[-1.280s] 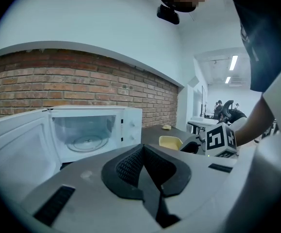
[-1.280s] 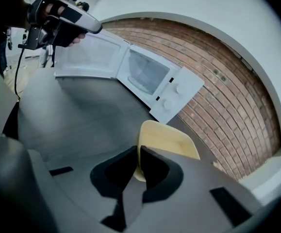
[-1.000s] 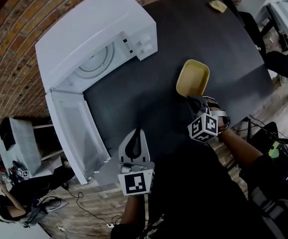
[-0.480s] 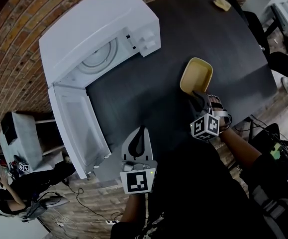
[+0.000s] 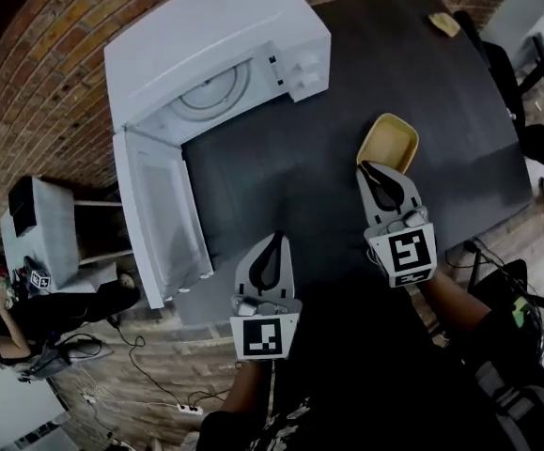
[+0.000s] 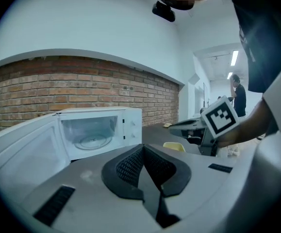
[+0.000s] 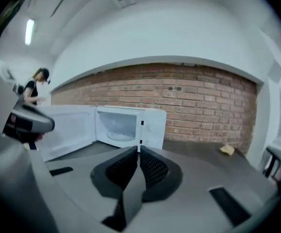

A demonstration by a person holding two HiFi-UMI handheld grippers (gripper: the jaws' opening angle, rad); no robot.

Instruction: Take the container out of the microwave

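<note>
We judge the container [image 5: 388,144] delivered to the tabletop [image 5: 281,172], microwave [image 5: 217,59] empty; our left claw [image 5: 273,242] is pressed together, our right claw [image 5: 369,169] closing on nothing, leaving perhaps the door [image 5: 163,224] to shut.

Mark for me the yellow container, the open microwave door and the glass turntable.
yellow container [image 5: 391,142]: head view, on its inside floor.
microwave door [image 5: 163,216]: head view, middle of its inner face.
glass turntable [image 5: 212,91]: head view, centre of the plate.
</note>
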